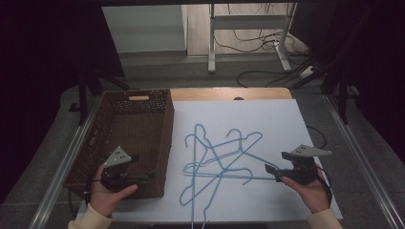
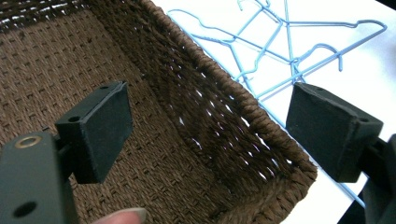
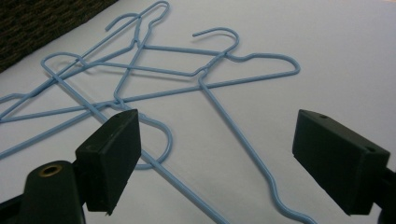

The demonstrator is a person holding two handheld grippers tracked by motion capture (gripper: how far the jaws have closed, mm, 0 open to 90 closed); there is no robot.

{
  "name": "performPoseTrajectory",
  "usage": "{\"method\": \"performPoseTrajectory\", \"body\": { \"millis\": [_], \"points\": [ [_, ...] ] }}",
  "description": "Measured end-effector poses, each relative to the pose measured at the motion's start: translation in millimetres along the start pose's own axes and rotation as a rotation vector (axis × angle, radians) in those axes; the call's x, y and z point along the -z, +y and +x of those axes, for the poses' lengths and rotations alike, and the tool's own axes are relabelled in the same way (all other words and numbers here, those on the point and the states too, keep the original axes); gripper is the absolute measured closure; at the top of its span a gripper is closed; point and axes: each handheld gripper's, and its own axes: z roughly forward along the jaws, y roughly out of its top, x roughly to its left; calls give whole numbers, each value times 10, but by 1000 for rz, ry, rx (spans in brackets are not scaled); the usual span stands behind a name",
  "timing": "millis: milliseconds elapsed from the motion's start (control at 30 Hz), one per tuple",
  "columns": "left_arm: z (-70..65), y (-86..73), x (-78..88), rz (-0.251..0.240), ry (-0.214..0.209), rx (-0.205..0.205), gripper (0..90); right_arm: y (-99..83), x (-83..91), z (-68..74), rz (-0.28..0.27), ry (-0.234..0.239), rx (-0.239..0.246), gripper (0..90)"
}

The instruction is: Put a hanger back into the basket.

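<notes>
Bench (image 1: pixel 267 200): white sheet over a wood top, with you at the near edge, forearms coming in low.

Basket (image 1: pixel 165 143): brown woven, rectangular, on the left half of the bench, long axis running away from you. Nothing visible inside it.

Hangers (image 1: pixel 220 164): a loose tangle of light-blue wire ones lying flat on the white sheet, just right of the basket's right wall. Hooks mostly point to the far side; several long straight wires run toward you, and one reaches the near edge. They cross and overlap, so a single one is hard to isolate.

Left claw (image 1: pixel 149 178): in your left hand over the basket's near right corner, pointing right. In the left gripper view its jaws stand wide apart with nothing between them, and the basket's rim sits between this claw and the pile.

Right claw (image 1: pixel 271 172): in your right hand at the pile's right side, pointing left at it. In the right gripper view the jaws are spread fully and grip nothing; a hook (image 3: pixel 156 137) lies just past the left jaw and a long straight wire (image 3: pixel 236 135) runs through the gap, lengthwise away from the claw.

Judgement: your right claw is the nearer and has the clear line. The wire's axis lies along your approach, so you will likely need to turn the wrist to close across it.
</notes>
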Motion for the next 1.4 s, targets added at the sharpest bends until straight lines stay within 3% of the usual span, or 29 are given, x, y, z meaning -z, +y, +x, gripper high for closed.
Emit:
{"method": "performPoseTrajectory", "body": {
  "millis": [267, 600, 767, 1000, 1400],
  "points": [
    [-32, -13, 15, -9, 3, -12, 145, 28, -13, 0, 7, -13, 2, 175],
    [-87, -25, 58, -10, 3, -35, 148, 72, -4, 122, 21, -33, 6, 183],
    [-85, -13, 42, -10, 5, -36, 150, 57, -86, 112, 57, -42, 6, 181],
    [-102, 0, 20, -4, 11, -49, 153, 72, -88, 80, 66, -64, -4, 194],
    [-102, -5, 53, -9, 17, -49, 156, 170, -214, 106, 92, -44, -2, 232]
  ]
}}
